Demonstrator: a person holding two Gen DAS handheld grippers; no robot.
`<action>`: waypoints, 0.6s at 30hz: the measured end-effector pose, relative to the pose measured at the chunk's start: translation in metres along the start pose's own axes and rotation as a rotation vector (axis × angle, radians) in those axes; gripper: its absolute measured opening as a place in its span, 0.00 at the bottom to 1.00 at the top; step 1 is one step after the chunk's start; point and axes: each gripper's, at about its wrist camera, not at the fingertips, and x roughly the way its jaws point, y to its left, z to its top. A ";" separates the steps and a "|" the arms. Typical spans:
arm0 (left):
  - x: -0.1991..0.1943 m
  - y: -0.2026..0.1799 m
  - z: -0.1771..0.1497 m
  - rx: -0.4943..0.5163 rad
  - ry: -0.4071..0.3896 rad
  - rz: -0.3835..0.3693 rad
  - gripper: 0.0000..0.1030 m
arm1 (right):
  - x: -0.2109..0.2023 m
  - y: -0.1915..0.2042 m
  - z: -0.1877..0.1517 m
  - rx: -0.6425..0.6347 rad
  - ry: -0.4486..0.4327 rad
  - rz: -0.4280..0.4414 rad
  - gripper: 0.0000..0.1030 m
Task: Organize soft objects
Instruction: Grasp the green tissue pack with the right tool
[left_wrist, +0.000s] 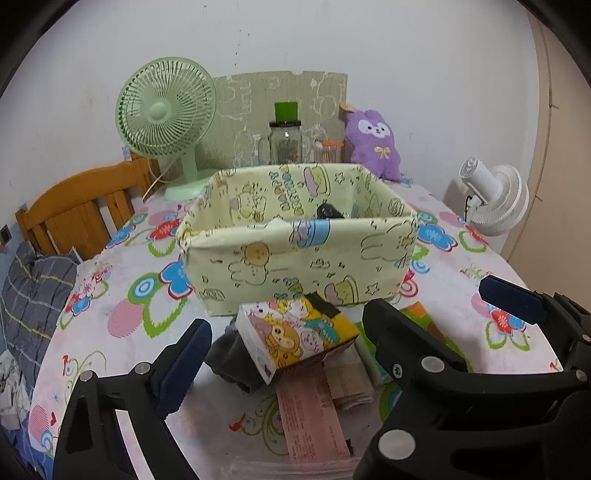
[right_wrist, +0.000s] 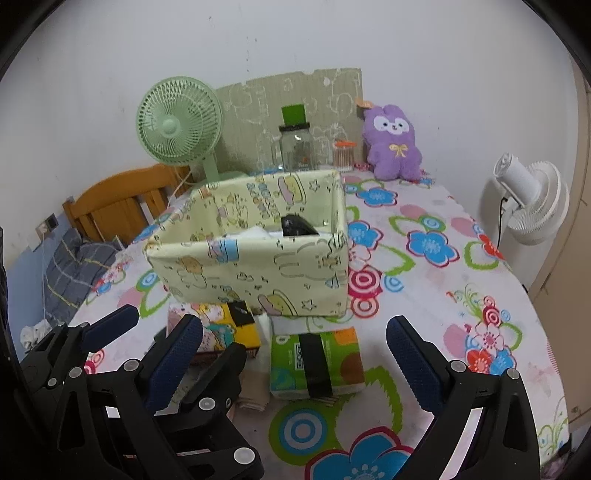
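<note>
Left wrist view: flowered counter (left_wrist: 122, 295) against a white wall, green fan (left_wrist: 166, 114) and purple plush (left_wrist: 375, 142) at the back. Yellow fabric box (left_wrist: 295, 254) sits mid-counter, tissue packs (right_wrist: 314, 363) just before it. Both grippers, left (left_wrist: 280, 347) and right (right_wrist: 295, 354), hover with jaws open, empty.

A pale yellow fabric storage box (left_wrist: 295, 258) printed with cartoon animals stands upright and open-topped on the table, with a black item (right_wrist: 295, 226) and something white lying inside it. Just in front of the box, a yellow cartoon-printed tissue pack (left_wrist: 295, 338) with a black strip lies tilted on top of a dark grey soft object (left_wrist: 231, 356). Beside it, a green tissue pack (right_wrist: 316, 363) banded with a black strip lies flat, and folded beige cloth (left_wrist: 351, 384) rests between the two packs.
</note>
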 end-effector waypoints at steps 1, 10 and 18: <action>0.001 0.000 -0.001 0.000 0.005 0.002 0.94 | 0.001 0.000 -0.001 -0.001 0.003 0.001 0.98; 0.016 0.007 -0.015 -0.003 0.057 0.000 0.89 | 0.021 -0.001 -0.013 0.008 0.063 -0.023 0.98; 0.026 0.008 -0.025 0.023 0.093 0.017 0.87 | 0.039 -0.005 -0.023 0.020 0.112 -0.045 0.98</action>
